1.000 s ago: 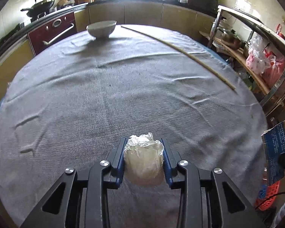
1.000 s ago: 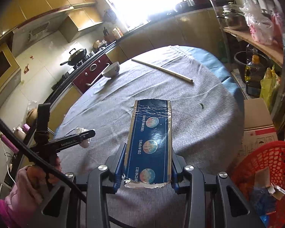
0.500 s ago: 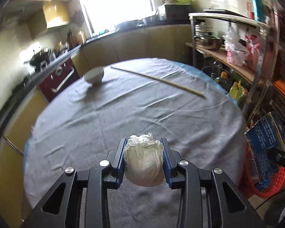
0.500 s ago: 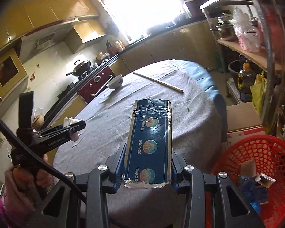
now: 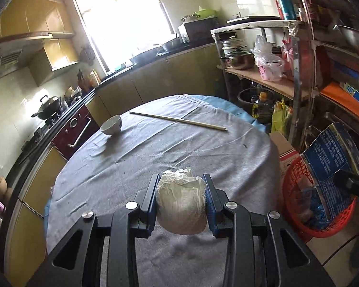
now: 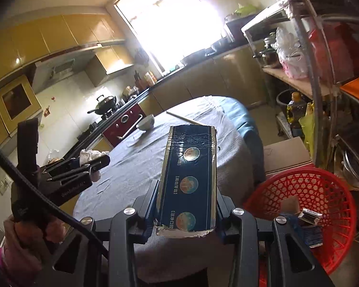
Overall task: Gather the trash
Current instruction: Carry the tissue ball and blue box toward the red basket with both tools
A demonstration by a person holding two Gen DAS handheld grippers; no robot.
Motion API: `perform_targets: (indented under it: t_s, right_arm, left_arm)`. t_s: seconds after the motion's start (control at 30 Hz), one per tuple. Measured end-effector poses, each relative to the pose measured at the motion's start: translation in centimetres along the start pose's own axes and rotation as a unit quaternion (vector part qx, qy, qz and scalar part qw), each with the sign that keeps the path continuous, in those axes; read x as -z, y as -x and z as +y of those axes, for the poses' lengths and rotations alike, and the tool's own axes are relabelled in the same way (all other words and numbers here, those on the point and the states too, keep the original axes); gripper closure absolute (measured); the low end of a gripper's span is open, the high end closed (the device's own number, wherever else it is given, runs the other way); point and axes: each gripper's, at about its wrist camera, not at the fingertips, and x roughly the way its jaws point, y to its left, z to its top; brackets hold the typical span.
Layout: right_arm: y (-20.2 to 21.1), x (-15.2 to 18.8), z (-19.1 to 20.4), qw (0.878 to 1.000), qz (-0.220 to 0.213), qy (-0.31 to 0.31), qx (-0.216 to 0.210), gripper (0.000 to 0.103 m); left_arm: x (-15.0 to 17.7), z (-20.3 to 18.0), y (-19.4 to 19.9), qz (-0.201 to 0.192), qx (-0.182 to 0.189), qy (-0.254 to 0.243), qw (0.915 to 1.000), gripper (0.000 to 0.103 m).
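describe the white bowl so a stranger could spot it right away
Find the round table under a grey cloth. At its far left edge, nearest the dark red oven, stands a small white ceramic bowl. It is the table's only dish; its sole neighbour is a long thin stick.

Dark blue foil-lined flattened carton [image 6: 189,181]: short light captions beside three round pictures, too small to read. Black left gripper [image 6: 93,165]: pale side lettering, blurred, illegible.

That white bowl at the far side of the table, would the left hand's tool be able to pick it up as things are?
Probably not yet: the left gripper has its jaws shut on a crumpled white wad, and the bowl sits far across the table.
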Motion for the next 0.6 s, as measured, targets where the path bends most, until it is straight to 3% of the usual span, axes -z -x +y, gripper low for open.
perform_targets:
  t_s: [0.3,0.6]
  right_arm:
    - [3.9,0.4,0.5,0.999,-0.032,0.015,-0.002,0.061]
    - [5.1,0.5,-0.7,0.999,-0.039,0.007,0.006,0.061]
  left_arm:
    - [-0.2,-1.4,2.9,-0.019,-0.009,-0.015,0.9997,0.067]
    - [-0.4,-2.8,3.0,-0.024,-0.006,-0.03,0.9993,0.067]
